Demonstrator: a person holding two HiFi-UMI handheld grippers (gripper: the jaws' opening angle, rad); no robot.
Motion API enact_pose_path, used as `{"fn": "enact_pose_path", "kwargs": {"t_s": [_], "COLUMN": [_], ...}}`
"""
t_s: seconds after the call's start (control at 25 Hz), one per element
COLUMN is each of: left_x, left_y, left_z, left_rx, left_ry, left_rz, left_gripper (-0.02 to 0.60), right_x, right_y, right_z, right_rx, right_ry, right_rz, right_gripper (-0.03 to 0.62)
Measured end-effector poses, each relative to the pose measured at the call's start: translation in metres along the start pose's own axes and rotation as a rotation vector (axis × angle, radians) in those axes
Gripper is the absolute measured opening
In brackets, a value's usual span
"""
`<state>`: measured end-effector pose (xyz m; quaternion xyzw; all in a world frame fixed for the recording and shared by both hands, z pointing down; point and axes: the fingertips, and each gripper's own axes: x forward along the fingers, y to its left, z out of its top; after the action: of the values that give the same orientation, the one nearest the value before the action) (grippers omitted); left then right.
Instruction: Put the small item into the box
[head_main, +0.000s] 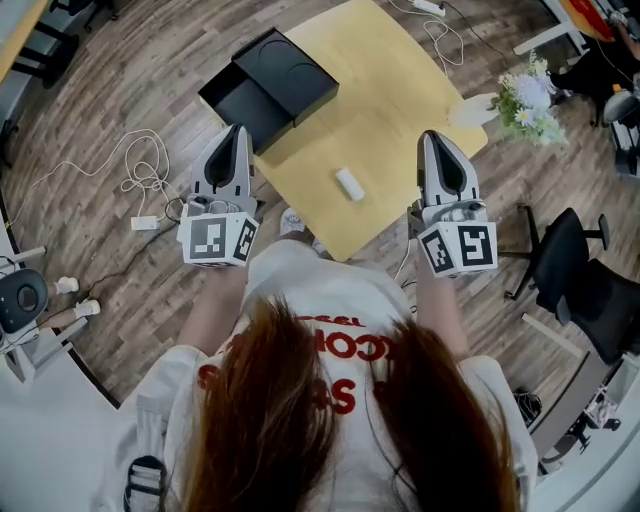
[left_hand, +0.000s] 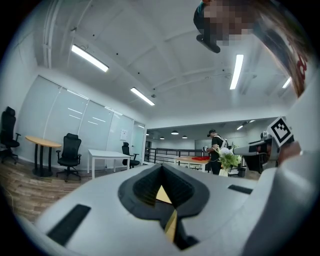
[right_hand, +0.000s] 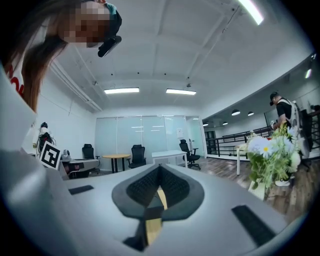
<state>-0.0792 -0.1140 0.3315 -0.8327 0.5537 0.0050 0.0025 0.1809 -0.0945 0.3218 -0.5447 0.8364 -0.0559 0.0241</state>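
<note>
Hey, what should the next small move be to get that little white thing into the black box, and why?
Probably open the right gripper and lower it toward the small white item: its jaws are shut and empty, and the item lies untouched on the table, outside the black box.

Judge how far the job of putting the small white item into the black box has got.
Done: nothing yet, though the black box looks open. In hand: nothing; the left claw and right claw are both shut and empty, short of the item. Left: pick up the small white item lying on the table and place it in the box.
</note>
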Motion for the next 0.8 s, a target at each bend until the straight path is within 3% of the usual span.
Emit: {"fn": "enact_pose_path", "kwargs": {"t_s": [0.24, 0.44, 0.56, 0.8], "left_x": [0.013, 0.016, 0.017, 0.006], "left_y": [0.004, 0.006, 0.01, 0.021], "left_z": [-0.021, -0.04, -0.053, -0.076], "left_rx": [-0.024, -0.037, -0.046, -0.054], "left_ry": [0.054, 0.106, 0.144, 0.21], "left_rz": [-0.044, -0.074, -0.078, -0.07], "left_gripper": [0.006, 0.006, 0.006, 0.006], "right_x": [0.014, 0.017, 0.017, 0.009], "right_y": [0.012, 0.032, 0.046, 0.072], "right_z": [-0.05, -0.13, -0.183, -0.277], "right_rx": [0.044, 0.062, 0.08, 0.004], "right_ry": [0.138, 0.361, 0.517, 0.808], "right_rz": [0.001, 0.051, 0.105, 0.19], "right_gripper": [0.006, 0.011, 0.115, 0.232]}}
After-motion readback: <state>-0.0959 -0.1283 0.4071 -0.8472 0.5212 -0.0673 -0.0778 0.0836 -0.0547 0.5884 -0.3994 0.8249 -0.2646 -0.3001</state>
